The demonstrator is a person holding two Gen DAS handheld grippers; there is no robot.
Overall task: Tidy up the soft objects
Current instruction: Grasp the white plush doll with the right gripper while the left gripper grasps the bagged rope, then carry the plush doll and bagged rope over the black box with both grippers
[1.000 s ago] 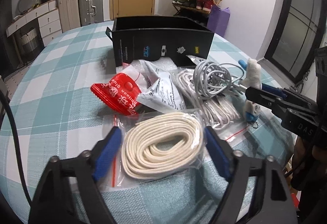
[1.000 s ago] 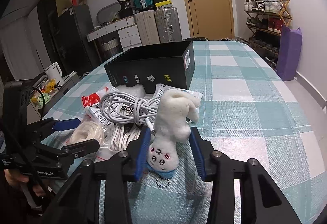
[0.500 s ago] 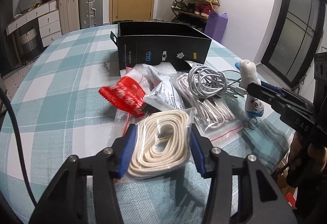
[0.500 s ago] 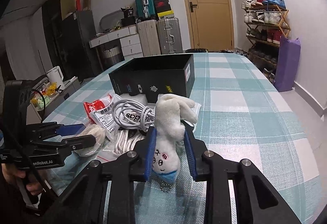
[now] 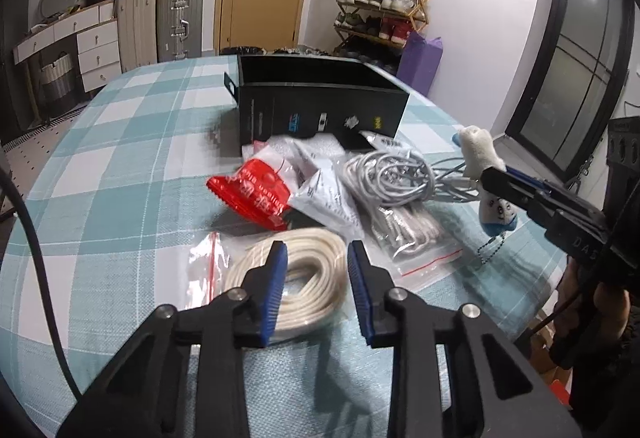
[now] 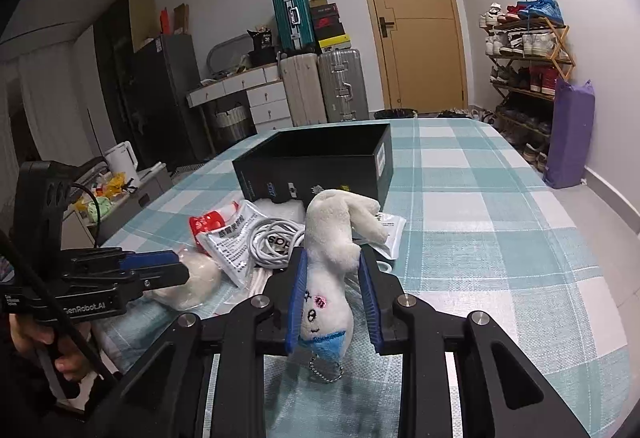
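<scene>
My left gripper (image 5: pixel 316 258) is shut on a clear zip bag of cream rope (image 5: pixel 308 278) and holds it just above the checked tablecloth. My right gripper (image 6: pixel 332 266) is shut on a small white plush toy (image 6: pixel 332 238) with a blue base and a ball chain, held upside down above the table. The plush also shows in the left wrist view (image 5: pixel 480 158). An open black box (image 5: pixel 320 106) stands behind the pile; it also shows in the right wrist view (image 6: pixel 316 162).
On the table lie a red packet (image 5: pixel 256 194), white printed pouches (image 5: pixel 324 194), a coiled grey cable (image 5: pixel 392 178) and another bag of white cord (image 5: pixel 408 230). The table's right edge is near my right gripper. Suitcases, drawers and a shoe rack stand beyond.
Both grippers closed, the left on the rope bag and the right on the plush, and both lifted their loads off the table.
</scene>
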